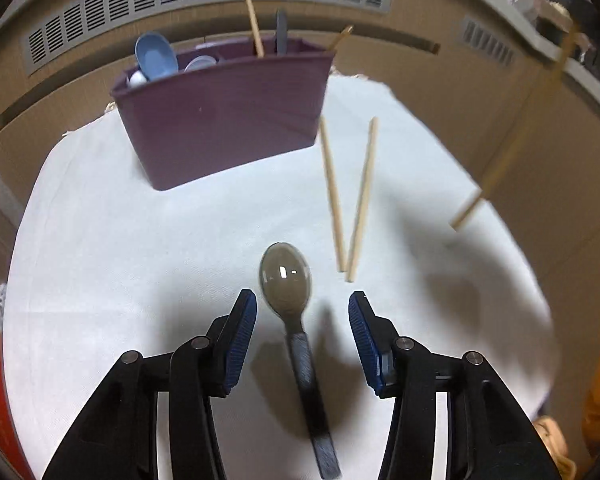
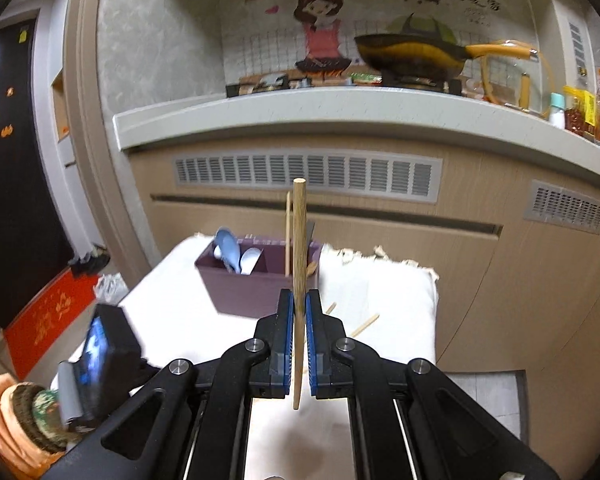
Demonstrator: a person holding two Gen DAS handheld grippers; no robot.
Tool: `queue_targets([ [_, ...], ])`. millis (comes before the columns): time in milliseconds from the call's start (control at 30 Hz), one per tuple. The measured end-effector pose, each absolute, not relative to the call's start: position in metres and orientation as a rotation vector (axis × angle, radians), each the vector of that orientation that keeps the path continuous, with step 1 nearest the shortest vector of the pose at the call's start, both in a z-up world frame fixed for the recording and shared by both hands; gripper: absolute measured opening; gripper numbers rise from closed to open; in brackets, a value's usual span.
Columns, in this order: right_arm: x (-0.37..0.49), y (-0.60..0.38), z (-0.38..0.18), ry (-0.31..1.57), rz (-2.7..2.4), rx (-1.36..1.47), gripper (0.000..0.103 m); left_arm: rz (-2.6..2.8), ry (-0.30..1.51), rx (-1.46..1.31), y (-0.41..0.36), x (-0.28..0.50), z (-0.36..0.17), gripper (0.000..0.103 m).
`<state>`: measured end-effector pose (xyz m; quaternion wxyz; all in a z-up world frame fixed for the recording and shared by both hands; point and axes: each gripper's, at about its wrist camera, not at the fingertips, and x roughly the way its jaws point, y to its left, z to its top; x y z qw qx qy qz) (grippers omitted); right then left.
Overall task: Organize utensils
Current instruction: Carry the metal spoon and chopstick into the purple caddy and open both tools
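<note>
A white cloth (image 1: 140, 240) is covering the table and lying under both grippers, filling most of the left wrist view. Beyond the jaws of the left gripper (image 1: 302, 306), up and a little to the left, a dark purple utensil caddy (image 1: 220, 120) is standing on the cloth; it is a boxy, matte holder divided into compartments. Its left compartment is holding pale blue and white spoons (image 1: 156, 56), and its right compartment is holding upright chopsticks (image 1: 254, 20) and one dark grey handle (image 1: 281, 32).

The left gripper is standing open, with nothing pressed between its blue pads. Between those jaws a spoon (image 1: 286, 276) is lying flat on the cloth: its translucent grey-brown bowl is sitting just ahead of the fingertips, catching a glint of light, and its dark handle is running back toward the camera, blurred at the end. The pads are not touching it.

Ahead and to the right of the left jaws, two pale wooden chopsticks (image 1: 350, 200) are lying on the cloth in a narrow V, their near ends almost meeting.

The right gripper (image 2: 299, 316) is closed on a single wooden chopstick (image 2: 299, 240), which is standing nearly upright between the pads, its top reaching above the caddy (image 2: 240, 288) that is sitting straight ahead of those jaws.
</note>
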<state>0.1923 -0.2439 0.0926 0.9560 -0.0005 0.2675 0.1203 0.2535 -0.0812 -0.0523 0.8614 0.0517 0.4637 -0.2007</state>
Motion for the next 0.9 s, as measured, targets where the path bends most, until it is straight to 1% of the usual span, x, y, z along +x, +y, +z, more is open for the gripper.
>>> queue_targets([
  [200,0.191,-0.234,0.078,0.57,0.27,-0.033,0.006,-0.376,1.004,0.065,-0.087,0.273,-0.071,0.049],
  [233,0.192,-0.233,0.076,0.574,0.274,-0.036,0.006,-0.371,1.006,0.066,-0.088,0.274,-0.073,0.046],
  [300,0.193,-0.229,0.073,0.585,0.283,-0.041,0.006,-0.358,1.008,0.092,-0.093,0.275,-0.078,0.033],
  [367,0.194,-0.227,0.07,0.592,0.286,-0.046,0.006,-0.35,0.967,0.142,-0.096,0.269,-0.077,0.033],
  [433,0.195,-0.227,0.07,0.593,0.288,-0.047,0.006,-0.358,0.923,0.121,-0.09,0.262,-0.062,0.033],
  [500,0.196,-0.228,0.073,0.576,0.279,-0.049,0.006,-0.376,0.855,0.072,-0.081,0.258,-0.032,0.033],
  [567,0.199,-0.229,0.085,0.542,0.27,-0.049,0.006,-0.387,0.727,0.034,-0.069,0.256,0.019,0.033],
  [767,0.224,-0.227,0.168,0.323,0.24,-0.047,0.006,-0.385,0.291,-0.001,-0.041,0.257,0.168,0.033],
  [833,0.236,-0.221,0.188,0.276,0.24,-0.056,0.006,-0.364,0.182,-0.005,-0.035,0.263,0.194,0.033],
  [900,0.254,-0.213,0.204,0.239,0.225,-0.062,0.006,-0.349,0.11,-0.014,-0.03,0.272,0.208,0.033],
])
